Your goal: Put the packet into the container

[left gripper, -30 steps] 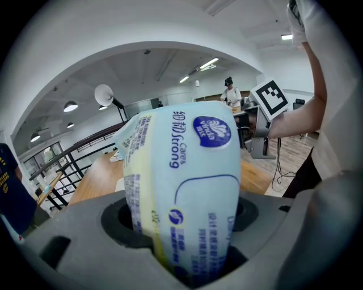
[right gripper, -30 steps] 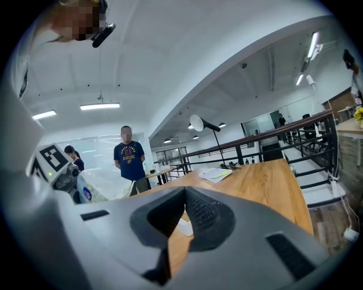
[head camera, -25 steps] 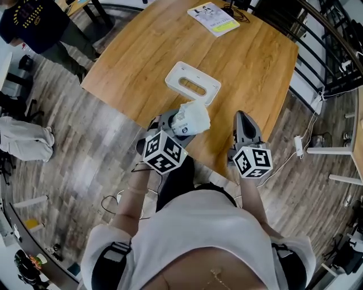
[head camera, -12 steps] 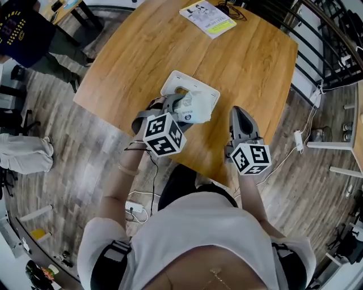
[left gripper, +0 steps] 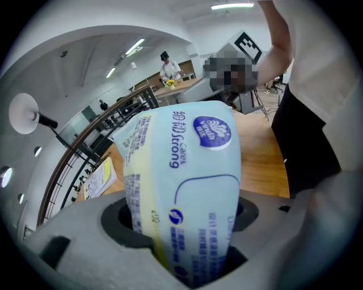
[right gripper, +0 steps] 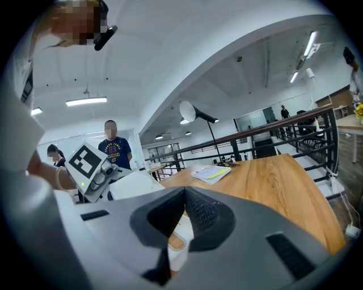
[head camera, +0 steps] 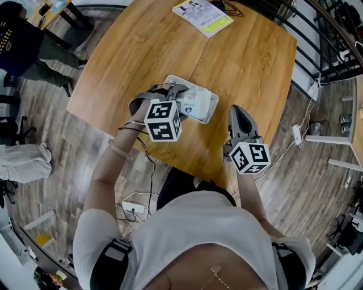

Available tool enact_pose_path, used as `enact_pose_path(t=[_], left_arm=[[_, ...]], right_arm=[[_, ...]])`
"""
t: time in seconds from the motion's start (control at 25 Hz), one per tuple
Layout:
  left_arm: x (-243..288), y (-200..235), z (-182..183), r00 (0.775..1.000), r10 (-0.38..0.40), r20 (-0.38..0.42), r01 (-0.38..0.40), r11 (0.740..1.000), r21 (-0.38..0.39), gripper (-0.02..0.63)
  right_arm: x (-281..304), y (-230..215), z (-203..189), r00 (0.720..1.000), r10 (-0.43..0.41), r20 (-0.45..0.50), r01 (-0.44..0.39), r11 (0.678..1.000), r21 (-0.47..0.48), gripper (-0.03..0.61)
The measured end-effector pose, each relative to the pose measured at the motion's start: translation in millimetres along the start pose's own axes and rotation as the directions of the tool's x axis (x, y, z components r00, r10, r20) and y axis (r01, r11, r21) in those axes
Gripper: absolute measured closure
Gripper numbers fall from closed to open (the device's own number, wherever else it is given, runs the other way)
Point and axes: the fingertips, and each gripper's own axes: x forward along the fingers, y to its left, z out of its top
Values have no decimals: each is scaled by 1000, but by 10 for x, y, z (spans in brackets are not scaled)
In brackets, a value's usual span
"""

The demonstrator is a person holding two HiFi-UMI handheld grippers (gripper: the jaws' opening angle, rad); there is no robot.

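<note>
A wooden table (head camera: 249, 62) is seen from above, with a two-jaw gripper held in each of a person's hands.

The left gripper (head camera: 180, 96) is tipped steeply downward. A pale blue and white packet (left gripper: 181, 187) is pinched between its jaws, which are held wide apart by the packet's bulk. Most of the packet sticks out ahead of the jaw tips, and blue print and a round blue logo are shown on its face.

A white container (head camera: 209, 116) lies on the table directly under the left gripper's tips. The packet is held just above it or partly inside it; contact between the two cannot be made out.

The right gripper (head camera: 238, 113) is held almost level, beside the left gripper and apart from it. Its jaws are pressed together and nothing is held between them. The container is found just ahead and to the left of its tip.

A booklet (head camera: 203, 14) is seen far ahead of both grippers, at the table's far edge.
</note>
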Motion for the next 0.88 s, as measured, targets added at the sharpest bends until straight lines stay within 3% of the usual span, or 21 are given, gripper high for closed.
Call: enact_pose_path(t=[0.56,0.88], left_arm=[[557,13,-304,979,-162,-123,178,975,136,284],[637,-17,-343,964,-218,-151,240,960,147,284]], right_arm=[[-8,-192,-8,998,-70,5,70,997,20,568],[-44,-260,-28,996,-92,2,92,995,27,568]])
